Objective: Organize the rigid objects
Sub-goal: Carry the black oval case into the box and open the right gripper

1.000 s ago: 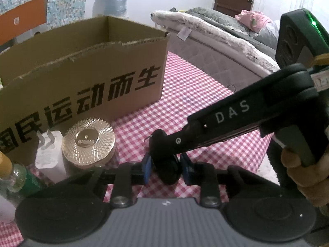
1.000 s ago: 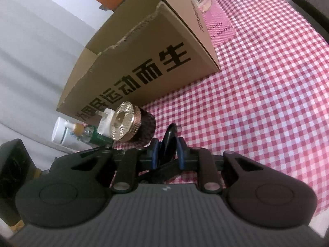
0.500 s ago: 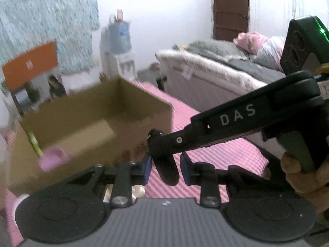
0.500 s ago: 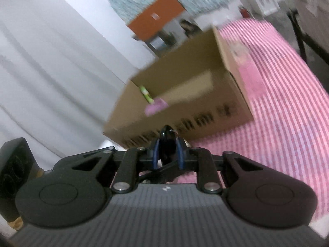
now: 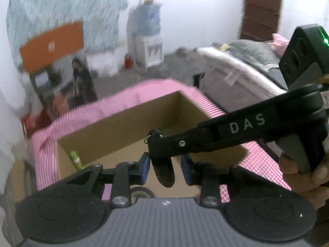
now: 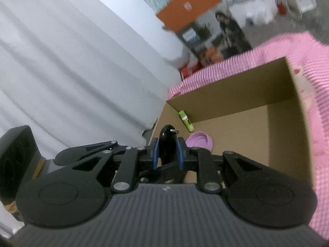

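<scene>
My right gripper (image 6: 166, 150) is shut on a black oval key fob (image 6: 167, 144) with a small metal ring and holds it above the open cardboard box (image 6: 226, 96). In the left wrist view the same fob (image 5: 163, 170) hangs between the pads of my left gripper (image 5: 165, 169), whose jaws stand apart without touching it. The right gripper's finger (image 5: 236, 129) crosses that view from the right. Inside the box lie a green tube (image 6: 186, 121) and a pink round lid (image 6: 199, 142). The tube also shows in the left wrist view (image 5: 76, 160).
The box stands on a table with a pink checked cloth (image 5: 115, 103). A gold-lidded jar's rim (image 5: 139, 192) peeks below the left gripper. A bed (image 5: 242, 76) is at the right, a water dispenser (image 5: 146, 39) and an orange board (image 5: 53, 43) behind.
Both grippers have risen from table level in front of the box to above its open top. The left jaws have opened wider around the fob; the right stays shut on it.
</scene>
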Motion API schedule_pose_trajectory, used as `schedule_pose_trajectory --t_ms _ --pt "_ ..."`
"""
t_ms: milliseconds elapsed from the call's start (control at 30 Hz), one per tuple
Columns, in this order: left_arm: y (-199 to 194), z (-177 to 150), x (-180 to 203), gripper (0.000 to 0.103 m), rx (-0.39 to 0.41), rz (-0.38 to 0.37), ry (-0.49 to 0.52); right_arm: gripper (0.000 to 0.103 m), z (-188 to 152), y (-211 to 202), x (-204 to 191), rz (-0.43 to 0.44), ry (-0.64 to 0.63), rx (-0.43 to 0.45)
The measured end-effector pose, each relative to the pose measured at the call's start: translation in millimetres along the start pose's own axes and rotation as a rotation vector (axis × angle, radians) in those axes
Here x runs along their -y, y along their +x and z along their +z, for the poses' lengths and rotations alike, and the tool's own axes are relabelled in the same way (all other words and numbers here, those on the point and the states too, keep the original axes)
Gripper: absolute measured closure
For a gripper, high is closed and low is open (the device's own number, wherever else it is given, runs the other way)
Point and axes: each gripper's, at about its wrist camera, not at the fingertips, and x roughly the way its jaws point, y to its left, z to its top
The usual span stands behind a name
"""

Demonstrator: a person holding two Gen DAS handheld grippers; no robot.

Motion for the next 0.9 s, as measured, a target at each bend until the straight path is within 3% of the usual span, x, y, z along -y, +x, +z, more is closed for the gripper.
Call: schedule_pose_trajectory --t_ms 200,367,667,900 --pt "53.0 13.4 -47.6 0.070 -0.149 0.018 -0.067 0.086 43.2 77.3 31.0 0.000 0.138 -0.157" --pt "98.8 20.9 -71.9 0.070 -0.245 0.042 -0.109 0.086 58.3 127.8 44.2 -0.051 0.150 -0.229" --pt "146.1 22.8 -102.2 0.068 -0.324 0.058 -0.185 0.085 77.4 188.6 60.5 -0.126 0.108 -0.303" --pt "150.8 23.6 -103.6 0.050 -0.325 0.054 -0.191 0.082 79.5 212.3 75.8 -0.134 0.113 -0.322"
